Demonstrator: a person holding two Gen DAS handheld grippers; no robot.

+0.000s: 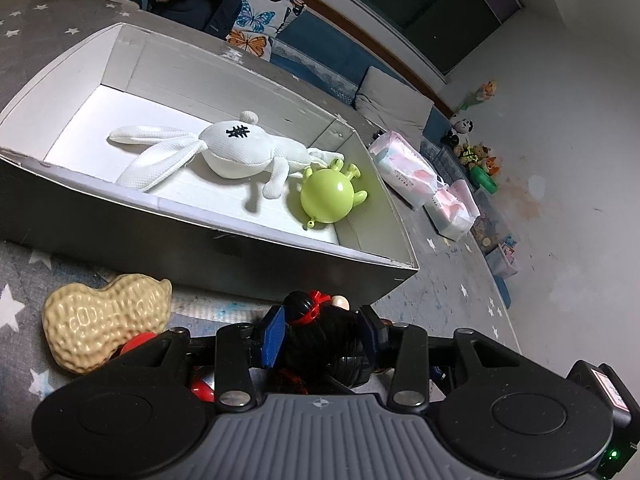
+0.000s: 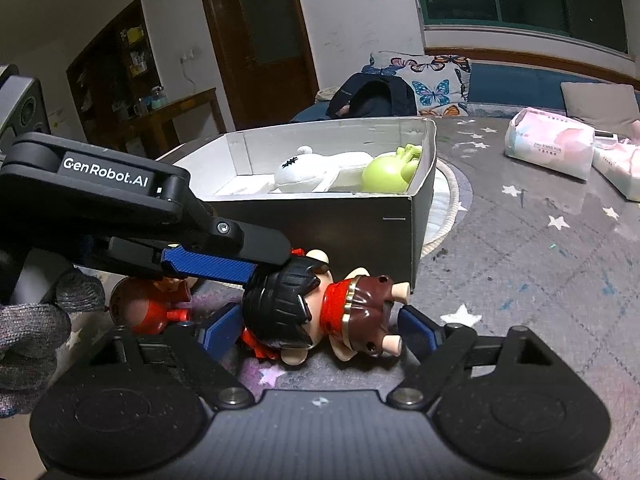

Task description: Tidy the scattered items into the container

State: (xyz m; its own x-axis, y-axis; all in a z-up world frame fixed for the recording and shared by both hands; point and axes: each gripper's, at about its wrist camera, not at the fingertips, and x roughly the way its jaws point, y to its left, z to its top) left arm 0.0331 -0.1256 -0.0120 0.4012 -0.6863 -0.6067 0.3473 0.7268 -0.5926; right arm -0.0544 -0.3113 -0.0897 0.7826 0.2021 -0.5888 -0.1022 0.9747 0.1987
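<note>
A white cardboard box point(image 1: 256, 236) point(image 2: 420, 216) on the grey star mat holds a white plush rabbit point(image 1: 224, 152) point(image 2: 320, 172) and a green ball toy point(image 1: 326, 198) point(image 2: 386, 174). My left gripper point(image 1: 320, 336) is shut on the black-haired head of a doll figure point(image 1: 320, 340) point(image 2: 316, 312) lying on the mat just in front of the box. My right gripper point(image 2: 316, 332) is open, its fingers either side of the doll. A tan peanut toy point(image 1: 100, 324) lies left of it, with a red ball toy point(image 2: 144, 308) beside.
Packs of tissues point(image 1: 416, 176) point(image 2: 548, 140) lie on the mat to the right of the box. A black backpack point(image 1: 196, 0) and butterfly cushion point(image 2: 436, 84) sit behind it. Small toys point(image 1: 476, 152) line the far wall.
</note>
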